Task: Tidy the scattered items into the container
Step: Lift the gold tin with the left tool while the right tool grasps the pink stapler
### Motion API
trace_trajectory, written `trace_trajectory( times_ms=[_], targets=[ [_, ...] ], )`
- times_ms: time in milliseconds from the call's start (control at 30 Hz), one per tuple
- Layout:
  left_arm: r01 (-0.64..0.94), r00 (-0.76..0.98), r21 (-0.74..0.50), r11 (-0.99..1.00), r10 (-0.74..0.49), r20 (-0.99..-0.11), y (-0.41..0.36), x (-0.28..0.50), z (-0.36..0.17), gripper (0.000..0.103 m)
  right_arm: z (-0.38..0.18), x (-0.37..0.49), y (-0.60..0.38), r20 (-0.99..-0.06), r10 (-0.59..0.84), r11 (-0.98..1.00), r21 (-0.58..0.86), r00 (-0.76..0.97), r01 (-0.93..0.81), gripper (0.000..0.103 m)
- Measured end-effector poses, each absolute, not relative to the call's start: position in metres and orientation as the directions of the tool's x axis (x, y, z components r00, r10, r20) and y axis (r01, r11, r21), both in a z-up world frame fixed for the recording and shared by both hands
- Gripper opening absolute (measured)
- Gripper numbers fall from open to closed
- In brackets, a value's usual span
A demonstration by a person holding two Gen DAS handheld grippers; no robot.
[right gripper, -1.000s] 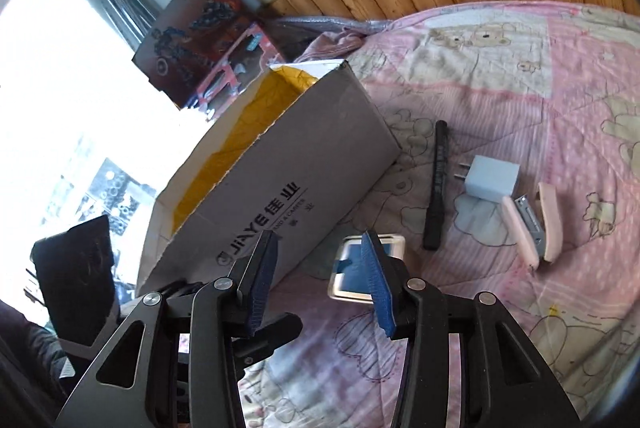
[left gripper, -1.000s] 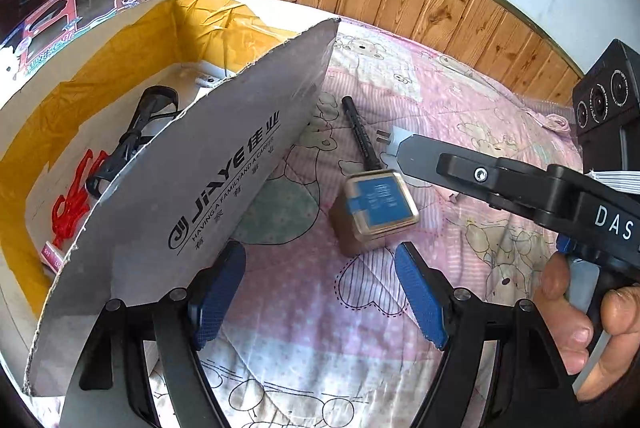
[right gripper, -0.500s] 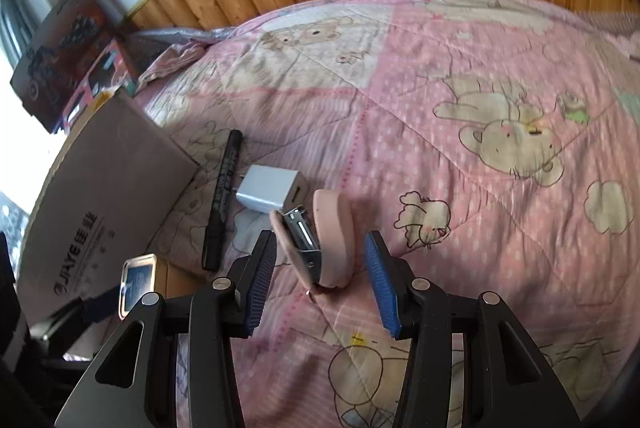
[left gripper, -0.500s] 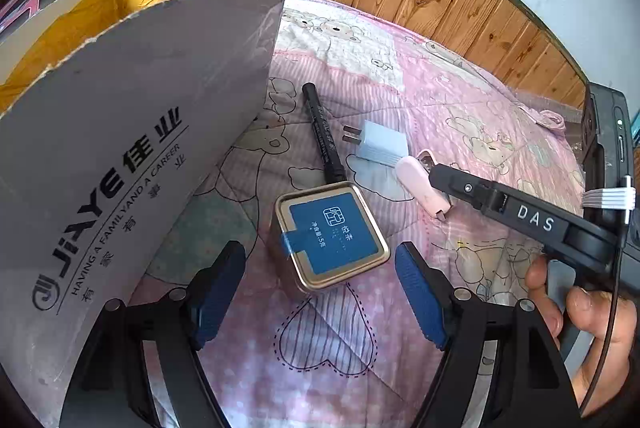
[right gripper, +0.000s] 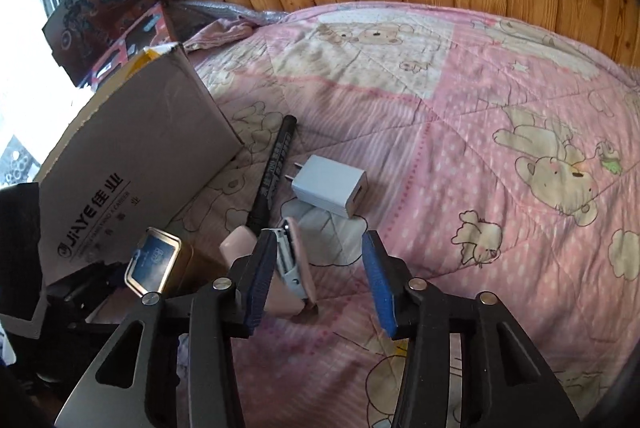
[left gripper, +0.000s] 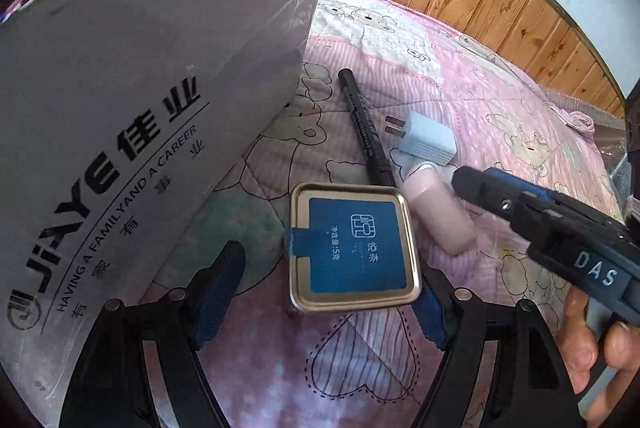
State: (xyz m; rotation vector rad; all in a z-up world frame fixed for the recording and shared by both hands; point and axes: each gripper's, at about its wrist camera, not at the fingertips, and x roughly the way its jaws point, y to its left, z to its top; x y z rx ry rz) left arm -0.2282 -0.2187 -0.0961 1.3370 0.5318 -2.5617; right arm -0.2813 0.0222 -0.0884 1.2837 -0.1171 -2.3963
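Blue pads of the left claw [left gripper: 320, 294] are seen spread wide either side of the square tea tin [left gripper: 352, 246], which a sec ago lay well ahead of it; the right pad looks to be touching or just under the tin's near corner, the left pad stands apart, so nothing is gripped yet. Judged from that, the tin grab is the step in hand on this side, and closing is what remains. The right claw [right gripper: 320, 272], also open and empty, has been brought down over the pink stapler [right gripper: 290, 268] w/ its left pad against the stapler's side; 0.5 s back the stapler was still ahead of the pads, so a 2nd pick-up seems lined up. The stapler lies just right of the tin on the pink bed quilt [right gripper: 460, 131]. Beyond it the white charger plug [right gripper: 330, 191] and black marker pen [right gripper: 276, 171] are left side by side, untouched. Farthest left, the cardboard box [right gripper: 132, 163], i.e. the container, stands beside the tin, its inside not visible now. Four items are thus still outside the box; a tilted tin could slip if clamped by the corner.
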Motion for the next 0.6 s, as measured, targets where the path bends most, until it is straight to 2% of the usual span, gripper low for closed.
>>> trace_trajectory(
  times_ms=[167,333,400,533,600],
  targets=[
    [0.337,-0.569,-0.224,-0.915,-0.008,-0.822,-0.224,-0.225,-0.095,0.079,-0.075,-0.265,0.025,-0.742,-0.43,-0.898,0.292,-0.514,0.328,0.048],
    [0.33,-0.566,-0.207,-0.921,-0.017,-0.824,-0.223,-0.217,-0.094,0.078,-0.072,-0.254,0.005,-0.752,-0.467,-0.859,0.261,-0.466,0.441,0.045],
    [0.329,-0.566,-0.2,-0.923,-0.023,-0.824,-0.222,-0.216,-0.095,0.078,-0.08,-0.261,0.006,-0.775,-0.412,-0.892,0.237,-0.479,0.384,0.044],
    [0.324,-0.569,-0.205,-0.924,-0.016,-0.822,-0.221,-0.215,-0.095,0.078,-0.096,-0.281,0.042,-0.794,-0.32,-0.947,0.275,-0.517,0.163,0.043],
    [0.322,-0.573,-0.212,-0.923,-0.011,-0.82,-0.222,-0.215,-0.095,0.078,-0.096,-0.281,0.048,-0.788,-0.329,-0.944,0.293,-0.521,0.154,0.044]
  ],
)
